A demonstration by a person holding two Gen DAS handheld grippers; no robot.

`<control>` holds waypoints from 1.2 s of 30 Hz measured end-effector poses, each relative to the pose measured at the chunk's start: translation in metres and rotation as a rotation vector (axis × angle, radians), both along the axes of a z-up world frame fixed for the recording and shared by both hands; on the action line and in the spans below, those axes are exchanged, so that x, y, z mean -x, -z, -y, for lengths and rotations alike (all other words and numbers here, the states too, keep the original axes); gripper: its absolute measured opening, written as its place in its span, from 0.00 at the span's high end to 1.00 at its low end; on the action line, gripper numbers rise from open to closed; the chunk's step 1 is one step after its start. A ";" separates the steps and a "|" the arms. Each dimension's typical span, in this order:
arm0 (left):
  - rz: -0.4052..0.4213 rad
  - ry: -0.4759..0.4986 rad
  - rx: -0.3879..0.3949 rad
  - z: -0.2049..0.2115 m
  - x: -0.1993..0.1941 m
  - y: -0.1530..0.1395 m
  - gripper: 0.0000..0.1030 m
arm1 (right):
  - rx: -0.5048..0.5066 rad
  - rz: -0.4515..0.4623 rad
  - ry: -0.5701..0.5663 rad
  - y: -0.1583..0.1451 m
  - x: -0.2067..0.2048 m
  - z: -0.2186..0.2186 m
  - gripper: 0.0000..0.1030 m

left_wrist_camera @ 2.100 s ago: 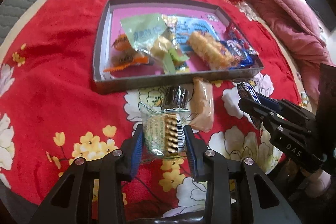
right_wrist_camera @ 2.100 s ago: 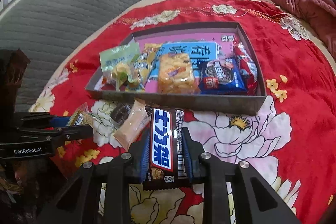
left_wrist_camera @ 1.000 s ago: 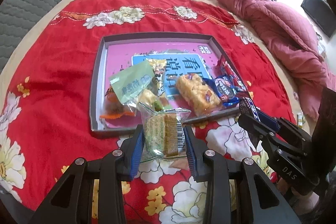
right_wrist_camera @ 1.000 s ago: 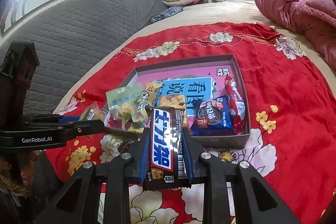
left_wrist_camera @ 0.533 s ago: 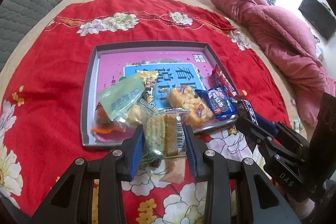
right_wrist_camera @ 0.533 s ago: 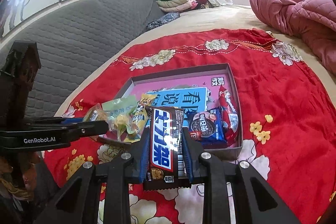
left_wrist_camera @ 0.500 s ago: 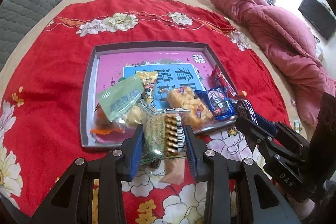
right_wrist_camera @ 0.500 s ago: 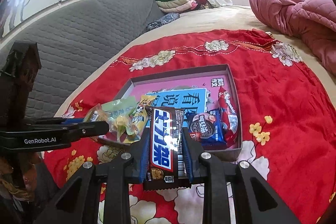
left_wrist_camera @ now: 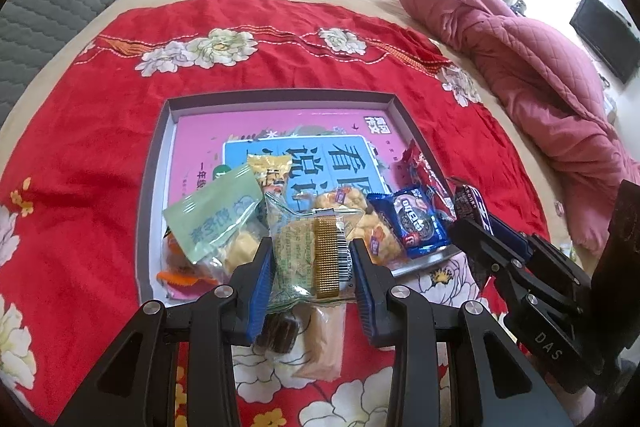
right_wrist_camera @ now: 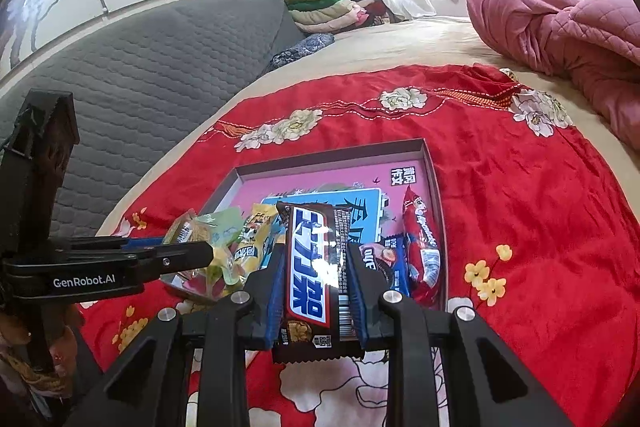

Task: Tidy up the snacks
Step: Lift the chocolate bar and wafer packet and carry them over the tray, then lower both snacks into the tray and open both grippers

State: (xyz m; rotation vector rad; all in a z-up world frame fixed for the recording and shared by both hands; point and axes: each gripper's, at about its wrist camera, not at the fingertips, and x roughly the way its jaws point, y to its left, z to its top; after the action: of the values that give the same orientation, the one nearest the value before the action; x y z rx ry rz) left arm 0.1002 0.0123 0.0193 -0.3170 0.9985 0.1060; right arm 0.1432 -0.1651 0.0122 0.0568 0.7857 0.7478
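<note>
Two bars (right_wrist_camera: 310, 267), seemingly, pinched btwn each gripper's fingers (right_wrist_camera: 276, 291).

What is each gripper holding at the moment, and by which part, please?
The left gripper clamps a clear cracker packet by its long side edges. The right gripper clamps a brown chocolate bar across its width, near mid-length.

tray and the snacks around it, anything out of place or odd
Two snacks lie outside the tray, on the red cloth by its near edge: a dark wrapped piece and a tan packet. Nothing looks spilled or torn.
</note>
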 end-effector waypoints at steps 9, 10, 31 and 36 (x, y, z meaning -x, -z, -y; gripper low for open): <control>-0.012 -0.004 0.006 0.000 -0.012 0.006 0.63 | 0.013 0.008 0.020 0.003 -0.016 -0.002 0.72; -0.013 -0.005 0.005 0.000 -0.013 0.007 0.63 | 0.015 0.010 0.023 0.003 -0.018 -0.002 0.72; -0.068 -0.010 0.012 0.000 -0.034 0.036 0.63 | 0.050 -0.025 0.011 0.023 -0.041 -0.016 0.72; -0.075 -0.012 0.012 0.000 -0.036 0.039 0.63 | 0.060 -0.035 0.010 0.028 -0.044 -0.020 0.72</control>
State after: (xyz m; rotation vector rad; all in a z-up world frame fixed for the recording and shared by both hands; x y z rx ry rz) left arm 0.1363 0.0126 -0.0200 -0.3318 1.0719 0.1238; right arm 0.1875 -0.1450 -0.0154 0.0196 0.8407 0.7145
